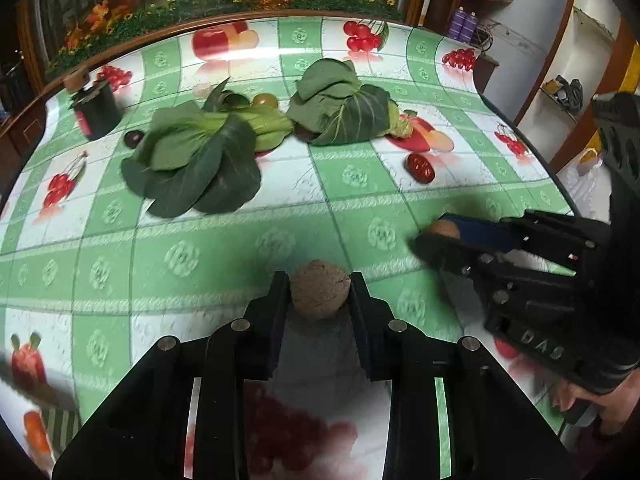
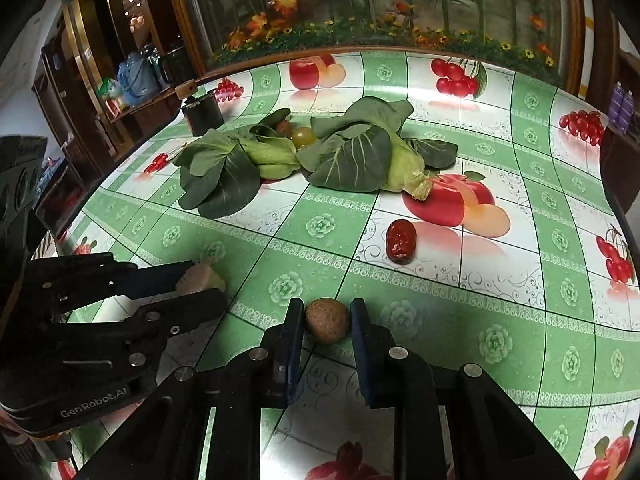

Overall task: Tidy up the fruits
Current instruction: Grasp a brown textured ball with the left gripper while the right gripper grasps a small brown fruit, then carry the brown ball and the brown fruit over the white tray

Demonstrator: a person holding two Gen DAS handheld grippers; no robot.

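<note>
My left gripper [image 1: 319, 286] is shut on a rough brown round fruit [image 1: 319, 289] just above the tablecloth; it also shows in the right wrist view [image 2: 200, 280]. My right gripper [image 2: 325, 314] is shut on a second brown round fruit [image 2: 327, 320], seen from the left wrist view too [image 1: 430, 236]. A red date [image 1: 421, 167] [image 2: 401, 241] lies on the cloth ahead. A green-yellow round fruit [image 1: 265, 100] [image 2: 303, 136] and a dark fruit [image 1: 133, 138] lie by the greens.
Two leafy greens lie mid-table: bok choy [image 1: 200, 160] [image 2: 224, 168] and a cabbage-like head [image 1: 344, 108] [image 2: 360, 152]. A dark cylindrical container [image 1: 96, 110] [image 2: 202, 112] stands at the far left. The table's far edge meets a wooden-framed flower picture.
</note>
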